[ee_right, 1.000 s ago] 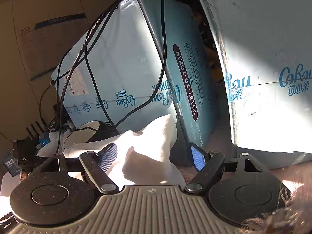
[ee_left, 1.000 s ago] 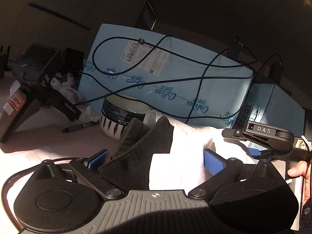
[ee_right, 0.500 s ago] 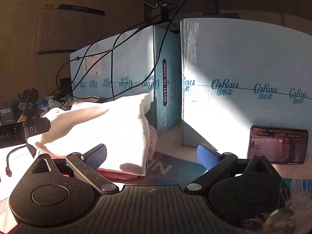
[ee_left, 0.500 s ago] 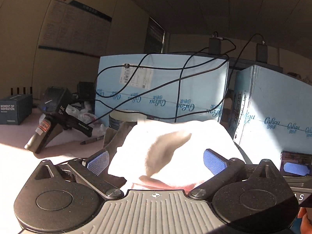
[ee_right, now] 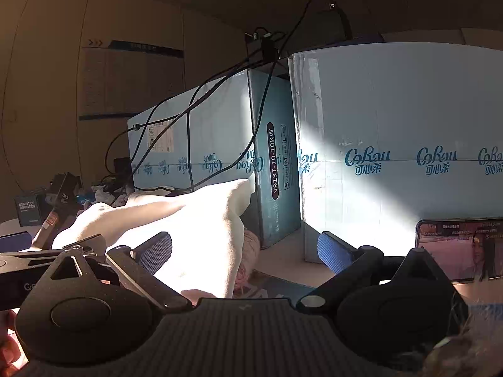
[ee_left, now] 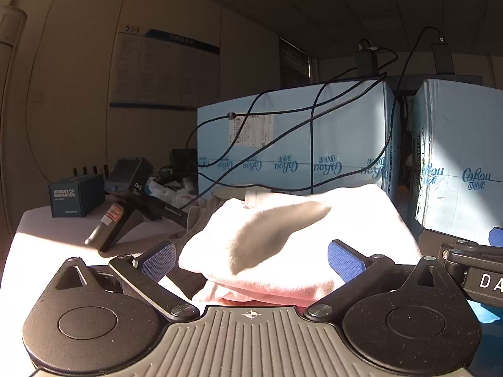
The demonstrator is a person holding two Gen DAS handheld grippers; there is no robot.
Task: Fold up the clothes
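Sunlight cuts hard across the tabletop [ee_left: 47, 245], and two big pale-blue cartons [ee_right: 393, 132] wall off the back, black cables [ee_left: 311, 144] draped over them. Between me and those cartons sits the white garment [ee_left: 283, 235], already lying in a soft heap on top of something pink [ee_right: 251, 245]; I judge it as a fold laid down and let go, and how neat it is I can't tell from so low.

Left gripper [ee_left: 251, 257] is spread wide, blue pads well apart, nothing between them. The white heap lies just ahead of its fingers [ee_left: 157, 259] and between their lines, near but not pinched. Right gripper [ee_right: 245, 251] is spread wide too and holds nothing. From this side the cloth lies ahead and to my left, its drooping edge beside the left-hand pad, while the right-hand pad points at bare tabletop in front of the carton.

A phone [ee_right: 459, 248] leans lit up by the right carton, and a spare gripper [ee_left: 125, 201] lies out on the left beside a small dark box [ee_left: 75, 194].

Both grippers sit low and level, side by side, probably so either can reach in at the heap's near edge for the next fold or a smoothing press.
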